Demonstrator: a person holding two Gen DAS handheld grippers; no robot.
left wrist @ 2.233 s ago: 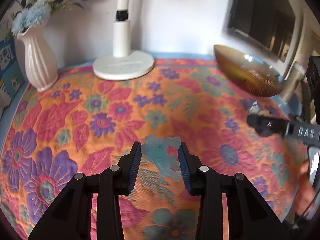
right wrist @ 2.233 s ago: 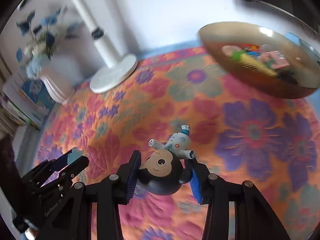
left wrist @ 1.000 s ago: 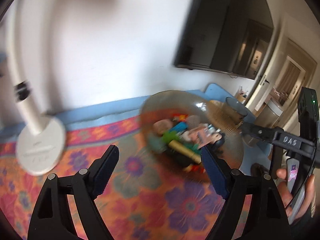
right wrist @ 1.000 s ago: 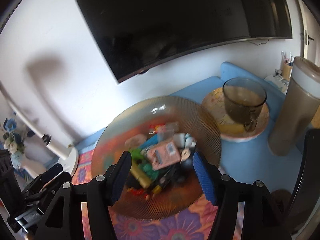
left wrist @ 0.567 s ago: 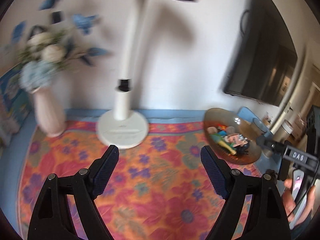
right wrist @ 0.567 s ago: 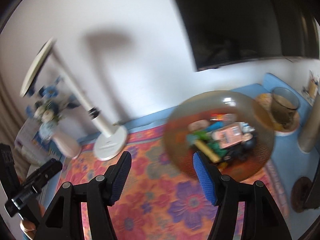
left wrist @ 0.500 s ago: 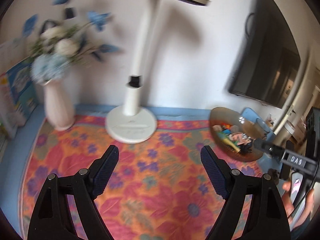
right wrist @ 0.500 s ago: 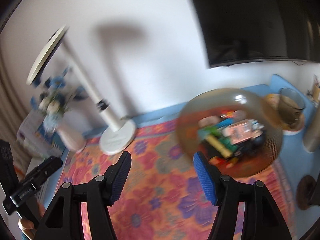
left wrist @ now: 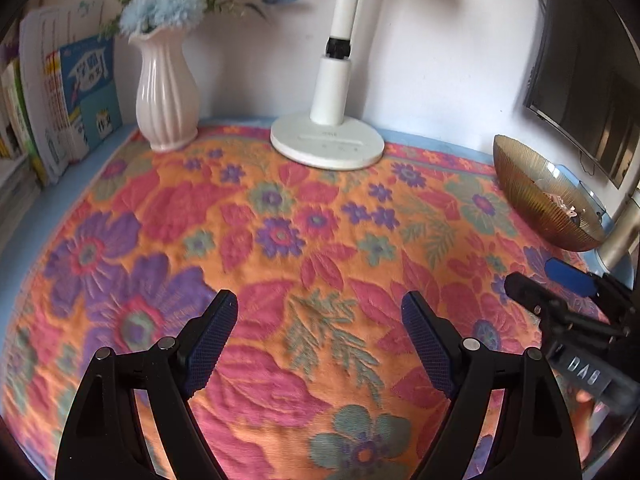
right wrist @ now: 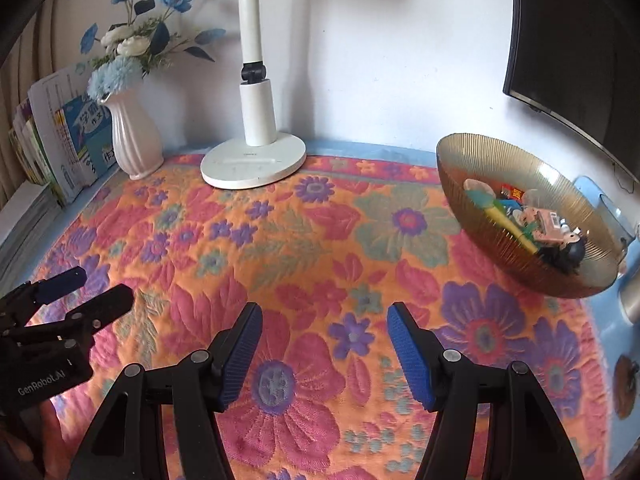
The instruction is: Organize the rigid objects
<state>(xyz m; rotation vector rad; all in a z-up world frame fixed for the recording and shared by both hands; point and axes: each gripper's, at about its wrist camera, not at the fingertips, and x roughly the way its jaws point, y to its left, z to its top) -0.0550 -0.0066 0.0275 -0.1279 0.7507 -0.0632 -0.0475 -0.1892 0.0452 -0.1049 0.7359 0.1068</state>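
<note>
An amber ribbed glass bowl (right wrist: 492, 236) stands at the right of the floral cloth and holds several small toys (right wrist: 536, 222), among them a black-headed figure. The bowl also shows in the left wrist view (left wrist: 532, 196). My left gripper (left wrist: 320, 332) is open and empty, low over the cloth. My right gripper (right wrist: 324, 344) is open and empty, left of and nearer than the bowl. Each gripper shows in the other's view: the right one (left wrist: 560, 292) and the left one (right wrist: 76, 292).
A white lamp base (right wrist: 254, 164) and a pink vase of blue and white flowers (right wrist: 134, 140) stand at the back. Books (right wrist: 60, 148) lean at the back left. A dark screen (right wrist: 576, 48) hangs on the right wall. A floral cloth (right wrist: 320, 240) covers the table.
The right gripper let go of its black-headed figure, which now lies in the bowl. Both grippers have opened, drawn back from the bowl and come low over the cloth.
</note>
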